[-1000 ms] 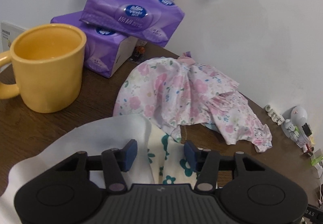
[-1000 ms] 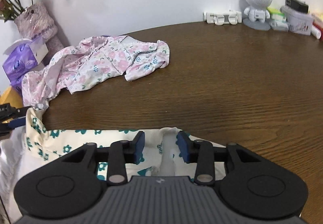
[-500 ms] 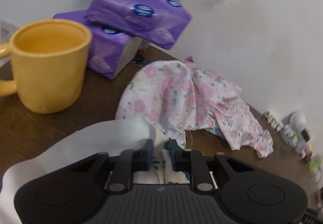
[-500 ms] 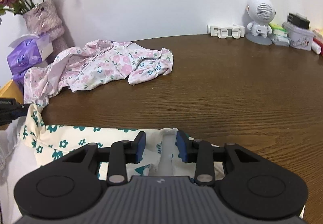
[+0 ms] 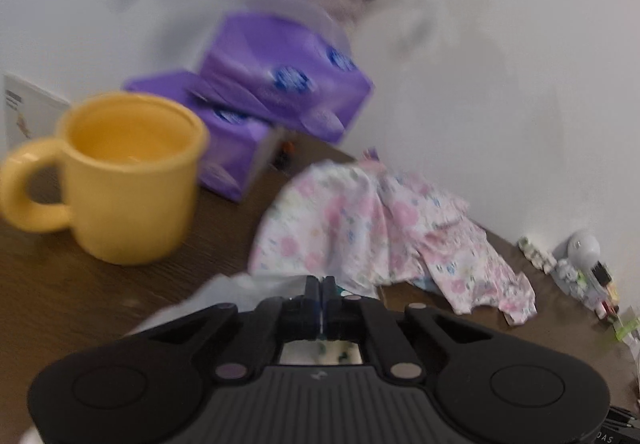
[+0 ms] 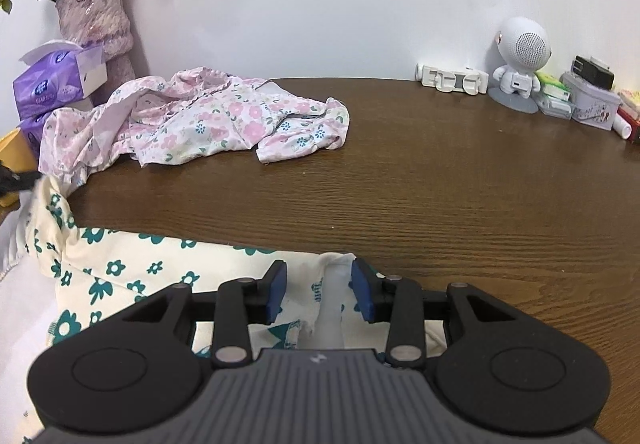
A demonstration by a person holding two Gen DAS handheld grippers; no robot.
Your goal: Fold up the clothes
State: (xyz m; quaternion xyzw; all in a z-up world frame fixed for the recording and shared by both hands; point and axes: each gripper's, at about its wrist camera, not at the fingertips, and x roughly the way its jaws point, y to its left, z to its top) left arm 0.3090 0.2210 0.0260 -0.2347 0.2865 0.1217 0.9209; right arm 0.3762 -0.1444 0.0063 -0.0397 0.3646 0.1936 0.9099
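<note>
Two garments lie on the dark brown wooden table (image 6: 440, 180). The first is a cream cloth printed with green flowers (image 6: 120, 268), spread along the near edge of the table, in front of both grippers. The second is a crumpled white garment with pink flowers (image 6: 208, 120), which lies farther back near the wall, untouched by either gripper.

The left gripper (image 5: 321, 294) has its jaws clenched together; they have just been closing, and a corner of the cream cloth is pinched between them, seen in the right wrist view as a raised, bunched end at the far left. Its own view is blurred. The right gripper (image 6: 320, 294) stands with its blue pads (image 6: 278, 292) apart, one on each side of a raised white fold of the same cloth. The fold sits between them, close to the right pad; whether either pad presses it, I cannot tell.

One yellow ceramic mug (image 5: 124, 176) stands on the table to the left, just beside two purple tissue packs (image 5: 280, 84), one stacked on the other. Behind them stands one pinkish textured vase (image 6: 98, 24) holding dried flowers. Along the wall to the right sits one small white robot-shaped speaker (image 6: 518, 60), with a cluster of small boxes beside it.
</note>
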